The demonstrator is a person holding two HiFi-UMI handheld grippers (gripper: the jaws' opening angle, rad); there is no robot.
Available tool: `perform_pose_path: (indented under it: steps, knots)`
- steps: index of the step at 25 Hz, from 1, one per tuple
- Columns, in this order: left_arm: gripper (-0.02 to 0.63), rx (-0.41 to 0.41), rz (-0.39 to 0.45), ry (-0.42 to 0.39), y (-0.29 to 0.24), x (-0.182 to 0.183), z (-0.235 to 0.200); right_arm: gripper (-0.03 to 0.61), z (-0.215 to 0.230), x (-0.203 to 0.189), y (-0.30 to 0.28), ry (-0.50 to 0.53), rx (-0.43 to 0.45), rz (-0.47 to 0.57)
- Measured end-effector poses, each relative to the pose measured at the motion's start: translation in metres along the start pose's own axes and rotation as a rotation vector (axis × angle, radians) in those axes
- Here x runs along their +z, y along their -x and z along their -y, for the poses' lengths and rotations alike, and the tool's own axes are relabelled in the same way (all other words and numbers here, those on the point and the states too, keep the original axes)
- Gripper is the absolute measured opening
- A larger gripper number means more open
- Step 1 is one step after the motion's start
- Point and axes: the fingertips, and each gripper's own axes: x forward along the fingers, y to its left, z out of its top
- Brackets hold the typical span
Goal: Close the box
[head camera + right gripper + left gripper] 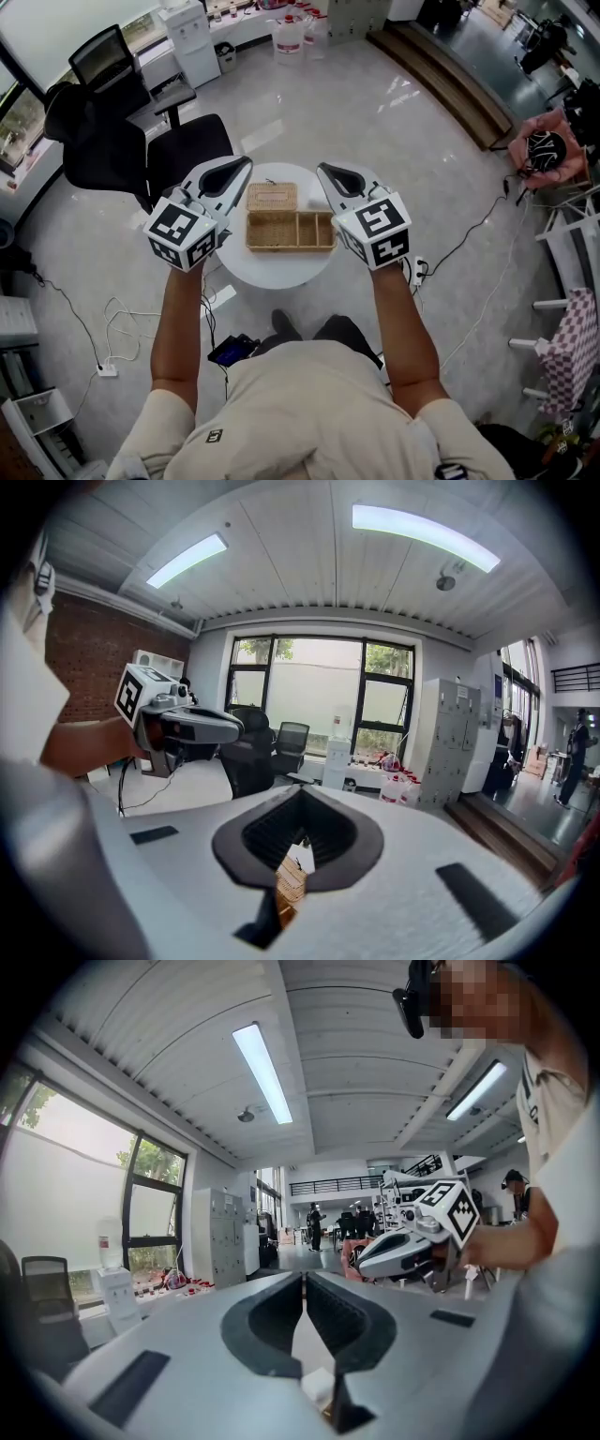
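The wicker box [289,232] rests on the round white table [281,270], near the table's centre, with its partitioned interior exposed. Its woven lid [272,197] lies opened out flat on the far side of the body, against the left part of the far edge. In the head view the box lies between the two tools. The left gripper [247,161] is to the left of the lid, and the right gripper [321,168] is to the right, its marker cube overlapping the right end of the box in the picture. Neither tool touches the box or the lid. In the left gripper view the left gripper [302,1277] has its jaws pressed together with nothing between them. In the right gripper view the right gripper [300,795] also has its jaws closed on nothing. Part of the wicker box [289,883] is visible below them through the gap behind the jaws.
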Motion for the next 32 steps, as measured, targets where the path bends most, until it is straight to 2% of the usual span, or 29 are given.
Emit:
perform_pose_path:
  steps: [17,25,32]
  knots:
    - [0.015,0.09,-0.101,0.082,-0.039,-0.06,-0.072,-0.008,0.045,-0.042,-0.093,-0.041,0.098,-0.062]
    - [0.015,0.118,-0.191,0.152,-0.063,-0.122,-0.098,-0.006,0.059,-0.09,-0.135,-0.096,0.137,-0.129]
    - [0.015,0.132,-0.303,0.241,-0.075,-0.197,-0.116,-0.006,0.06,-0.146,-0.171,-0.171,0.182,-0.213]
